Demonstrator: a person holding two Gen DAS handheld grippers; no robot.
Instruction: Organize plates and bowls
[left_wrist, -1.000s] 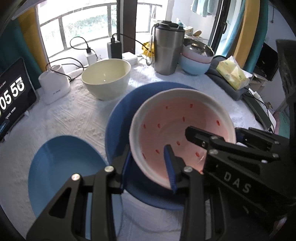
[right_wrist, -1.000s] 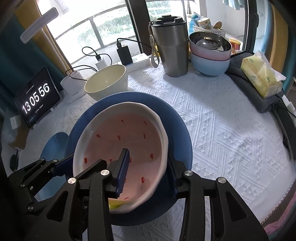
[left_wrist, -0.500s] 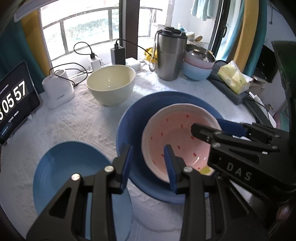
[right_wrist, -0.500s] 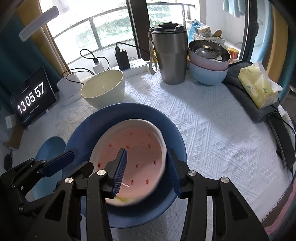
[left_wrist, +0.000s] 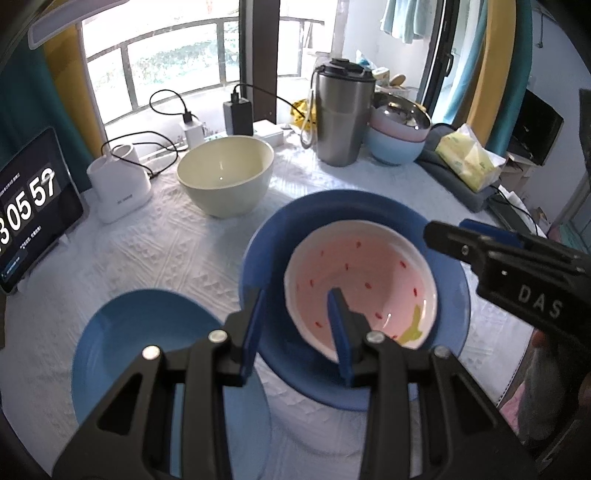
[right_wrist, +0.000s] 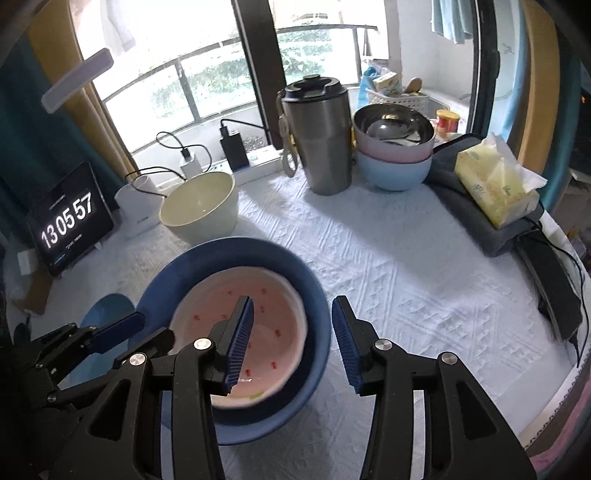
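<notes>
A pink bowl with red specks (left_wrist: 362, 280) (right_wrist: 273, 325) rests inside a large dark blue plate (left_wrist: 284, 236) (right_wrist: 236, 254) on the white tablecloth. My left gripper (left_wrist: 295, 328) is open above the bowl's near left rim, holding nothing. My right gripper (right_wrist: 291, 343) is open above the bowl's right rim, holding nothing; its fingers (left_wrist: 476, 240) also show in the left wrist view. A light blue plate (left_wrist: 147, 332) (right_wrist: 107, 306) lies left of the dark plate. A cream bowl (left_wrist: 225, 177) (right_wrist: 199, 210) stands behind.
At the back stand a steel tumbler (left_wrist: 343, 114) (right_wrist: 317, 136), stacked bowls (left_wrist: 397, 136) (right_wrist: 393, 151), a tissue pack (right_wrist: 495, 184) on grey cloth, a clock tablet (right_wrist: 70, 221), a white charger (left_wrist: 118, 184) with cables. A black device (right_wrist: 554, 280) lies at the table's right edge.
Both grippers opened and drew up and back from the pink bowl. The bowl, held and tilted a second ago, now sits released in the dark blue plate.
</notes>
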